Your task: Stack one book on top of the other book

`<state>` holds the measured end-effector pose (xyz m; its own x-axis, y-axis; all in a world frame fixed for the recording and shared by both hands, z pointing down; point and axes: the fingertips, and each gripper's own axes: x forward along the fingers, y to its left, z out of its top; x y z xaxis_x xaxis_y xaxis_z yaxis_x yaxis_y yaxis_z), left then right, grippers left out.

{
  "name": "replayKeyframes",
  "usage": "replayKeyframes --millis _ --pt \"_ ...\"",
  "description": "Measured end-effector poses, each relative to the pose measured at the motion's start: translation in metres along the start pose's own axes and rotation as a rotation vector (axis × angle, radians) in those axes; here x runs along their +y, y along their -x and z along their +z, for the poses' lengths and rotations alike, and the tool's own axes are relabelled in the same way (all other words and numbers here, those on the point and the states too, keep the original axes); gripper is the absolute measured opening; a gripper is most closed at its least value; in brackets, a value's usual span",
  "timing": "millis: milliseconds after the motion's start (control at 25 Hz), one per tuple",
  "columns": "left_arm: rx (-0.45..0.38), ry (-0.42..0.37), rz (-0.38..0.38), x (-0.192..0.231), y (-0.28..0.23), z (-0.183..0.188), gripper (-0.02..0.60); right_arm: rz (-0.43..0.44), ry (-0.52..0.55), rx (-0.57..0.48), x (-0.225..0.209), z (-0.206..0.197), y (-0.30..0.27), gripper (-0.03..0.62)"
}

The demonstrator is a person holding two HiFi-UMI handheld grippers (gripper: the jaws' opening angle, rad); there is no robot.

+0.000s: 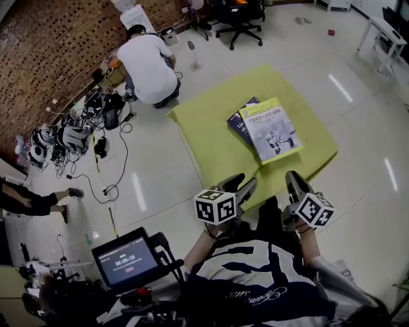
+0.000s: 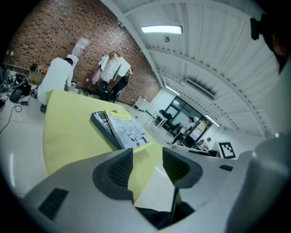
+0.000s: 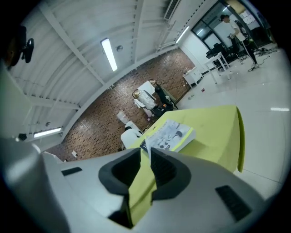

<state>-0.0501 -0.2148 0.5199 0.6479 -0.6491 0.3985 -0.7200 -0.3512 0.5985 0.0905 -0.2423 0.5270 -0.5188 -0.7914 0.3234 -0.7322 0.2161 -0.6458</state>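
Two books lie on the yellow-green table (image 1: 211,144). A pale book with a drawing on its cover (image 1: 271,129) rests on a dark blue book (image 1: 236,121), whose left side and far corner stick out from under it. Both grippers hover near my body, short of the table's near edge. My left gripper (image 1: 241,184) is open with nothing between its pads (image 2: 119,169). My right gripper (image 1: 295,180) has only a narrow gap between its jaws and holds nothing. The left gripper view shows the pale book (image 2: 129,132) on the dark one (image 2: 101,122). The right gripper view shows the pale book (image 3: 170,135) beyond the right gripper (image 3: 145,157).
A person in a white shirt (image 1: 147,60) crouches on the floor beyond the table's far left corner. Cables and gear (image 1: 70,134) lie by the brick wall. An office chair (image 1: 239,19) stands at the back. A tablet screen (image 1: 128,258) sits at my lower left.
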Motion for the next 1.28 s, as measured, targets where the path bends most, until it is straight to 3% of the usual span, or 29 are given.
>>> replayKeyframes --millis 320,680,960,1280 --pt "-0.058 0.019 -0.120 -0.036 0.039 -0.012 0.207 -0.012 0.055 -0.044 0.055 -0.047 0.069 -0.001" --pt "-0.039 -0.053 -0.190 -0.089 0.055 -0.032 0.207 -0.040 0.026 -0.060 0.068 -0.069 0.127 -0.003" --pt "-0.083 -0.105 -0.157 -0.132 0.065 -0.058 0.207 -0.007 0.040 -0.074 0.076 -0.076 0.182 -0.003" --pt "-0.157 -0.121 -0.052 -0.196 0.124 -0.124 0.206 0.039 0.065 -0.005 0.082 -0.121 0.276 -0.005"
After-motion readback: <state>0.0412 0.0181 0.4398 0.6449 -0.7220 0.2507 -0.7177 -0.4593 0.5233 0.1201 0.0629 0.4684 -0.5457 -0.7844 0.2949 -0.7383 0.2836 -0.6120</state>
